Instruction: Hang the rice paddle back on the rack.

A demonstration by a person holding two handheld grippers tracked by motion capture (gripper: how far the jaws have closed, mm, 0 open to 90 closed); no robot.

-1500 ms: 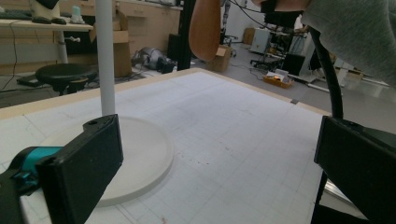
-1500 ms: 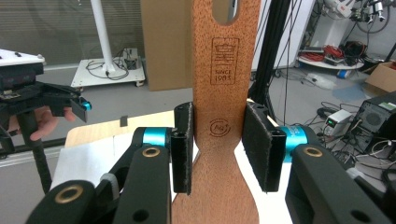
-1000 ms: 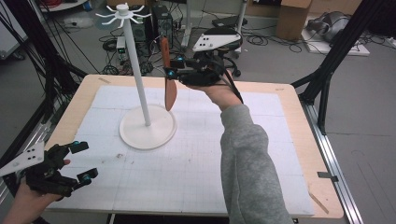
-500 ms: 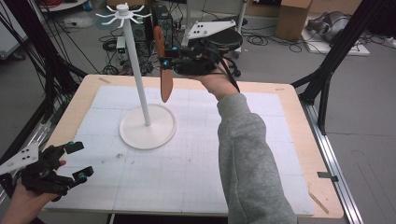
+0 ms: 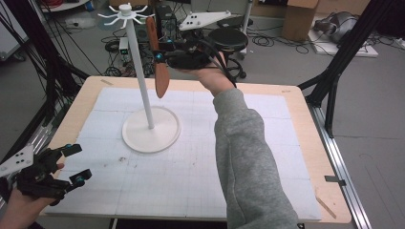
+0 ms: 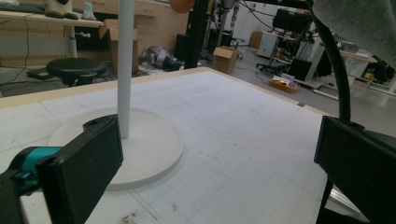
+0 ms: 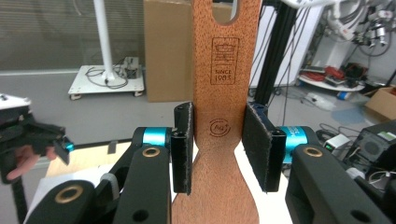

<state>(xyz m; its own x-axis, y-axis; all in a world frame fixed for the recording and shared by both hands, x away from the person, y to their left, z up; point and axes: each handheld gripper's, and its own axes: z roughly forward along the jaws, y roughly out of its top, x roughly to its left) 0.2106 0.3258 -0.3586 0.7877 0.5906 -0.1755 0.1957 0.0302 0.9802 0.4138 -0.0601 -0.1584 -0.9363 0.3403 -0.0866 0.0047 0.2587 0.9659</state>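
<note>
Right gripper [image 7: 218,149] pinches the brown wooden spatula [image 5: 159,62] upright, raised beside the white hook stand [image 5: 138,76]. Keep the handle hole level with a prong, ease sideways. Left gripper [image 5: 71,162] spread, idle.

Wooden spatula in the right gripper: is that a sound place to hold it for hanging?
Probably yes. The right gripper clamps the wooden spatula by its flat handle's two edges, just above the narrowed neck. That leaves the hanging hole at the top free for the white stand's hooks.

"SINCE 1983" on wooden spatula [image 7: 224,93]
</note>
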